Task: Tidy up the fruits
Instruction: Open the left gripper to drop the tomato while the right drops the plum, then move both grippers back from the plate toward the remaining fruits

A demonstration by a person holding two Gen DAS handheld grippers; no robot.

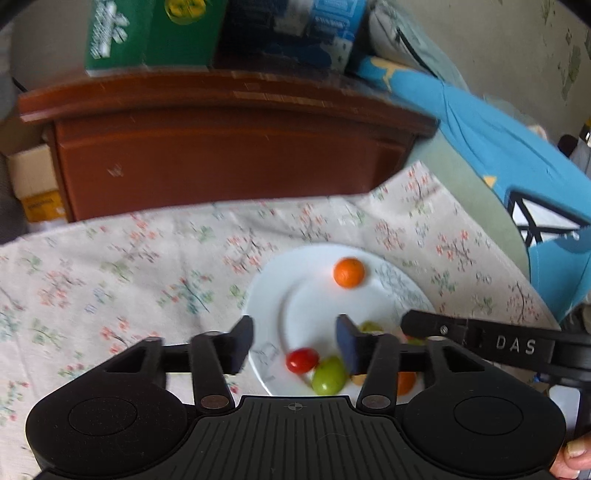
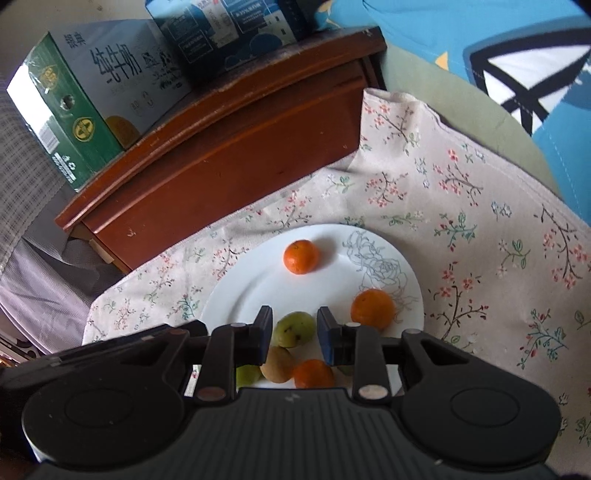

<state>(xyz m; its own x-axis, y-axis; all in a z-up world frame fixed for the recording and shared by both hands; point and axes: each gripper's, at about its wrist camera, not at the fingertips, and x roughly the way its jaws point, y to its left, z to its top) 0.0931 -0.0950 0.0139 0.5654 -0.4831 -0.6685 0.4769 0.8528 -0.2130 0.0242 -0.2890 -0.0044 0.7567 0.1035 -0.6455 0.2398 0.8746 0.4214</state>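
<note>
White plate (image 2: 236, 291) on a floral tablecloth (image 2: 480, 221), bearing the fruits. In the right wrist view: three oranges, namely a small one (image 2: 300, 256) alone toward the far side of the plate, a larger one (image 2: 373, 308) near the right rim beside the printed rose outline, and a third (image 2: 314, 373) at the near edge, partly hidden by the gripper body. Also two green fruits, one speckled (image 2: 295, 328) and one (image 2: 248, 374) at the near left, and one yellow-brown fruit (image 2: 277, 363) between them. In the left wrist view one red cherry tomato (image 1: 302, 360) lies touching a green fruit (image 1: 328, 374) at the near edge of the plate.

Right gripper (image 2: 294, 328): jaws narrow, one on each side of the speckled green fruit; whether the pads press on it cannot be told.

Left gripper (image 1: 294, 341): jaws about half open, over the near left part of the plate, with nothing between the pads; the tomato lies just below the gap. The other gripper's finger reaches in from the right, and a fingertip (image 1: 574, 448) of the person shows at the lower right corner.

Beyond the cloth: a dark red wooden cabinet (image 2: 221, 155) carrying one green carton (image 2: 85, 107) and one blue carton (image 2: 229, 29); a blue fabric (image 2: 498, 44) at right.
</note>
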